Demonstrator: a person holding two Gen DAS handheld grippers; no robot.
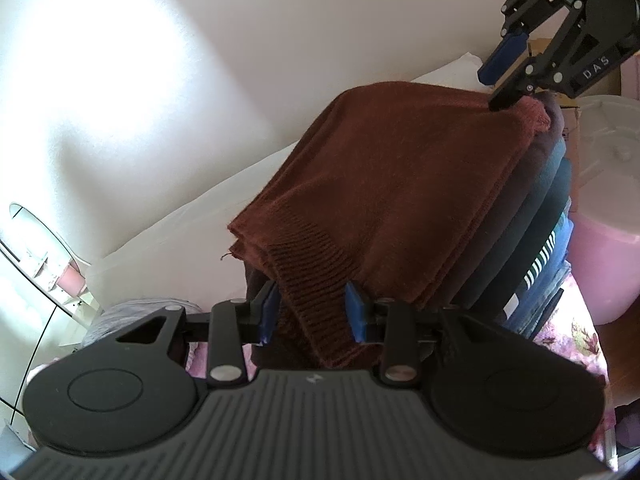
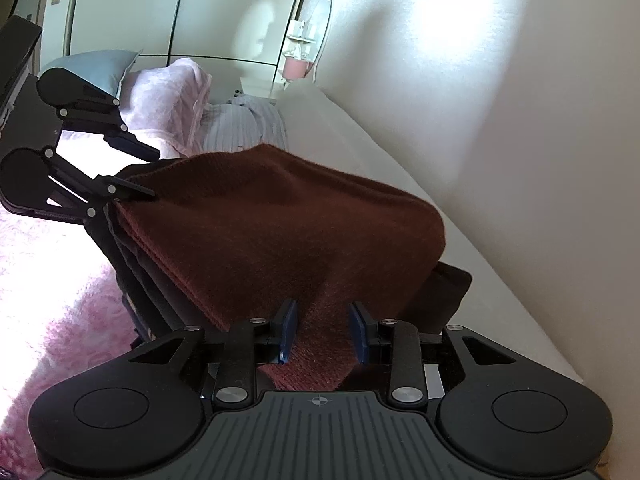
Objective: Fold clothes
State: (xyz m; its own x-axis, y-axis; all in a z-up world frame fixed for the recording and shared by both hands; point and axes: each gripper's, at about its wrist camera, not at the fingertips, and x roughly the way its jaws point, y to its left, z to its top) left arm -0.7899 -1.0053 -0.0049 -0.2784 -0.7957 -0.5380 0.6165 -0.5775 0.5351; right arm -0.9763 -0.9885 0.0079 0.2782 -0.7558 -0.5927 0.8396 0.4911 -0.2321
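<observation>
**Brown sweater folded and on the stack, both tongs at its corners**

Left tongs (image 1: pixel 312 314): the blue pads stand either side of the ribbed hem at the near corner of the brown sweater (image 1: pixel 400 184). The knit fills the gap and appears pinched, so I judge it clenched on the hem, though actual pad contact is hard to confirm.

Right tongs (image 2: pixel 323 334): jaws partly closed with a gathered fold of the same sweater passing between the pads. Grasping the sweater at the opposite corner (the left wrist view shows this tool at the far top corner, one finger lying on the knit).

The sweater is folded into a compact rectangle of several layers and lies on top of a stack of folded clothes (image 1: pixel 548 208), dark and blue items with one striped piece near the bottom. The stack sits on a bed with a pink floral cover (image 2: pixel 60 300), next to a white wall (image 2: pixel 540 160). A pink tub (image 1: pixel 604 264) stands beyond the stack.

Assessment: this garment's folding looks finished and it is placed. Remaining, by my judgement: release both corners, withdraw, square the edges if needed. No unfolded clothes can be identified with certainty in either view
</observation>
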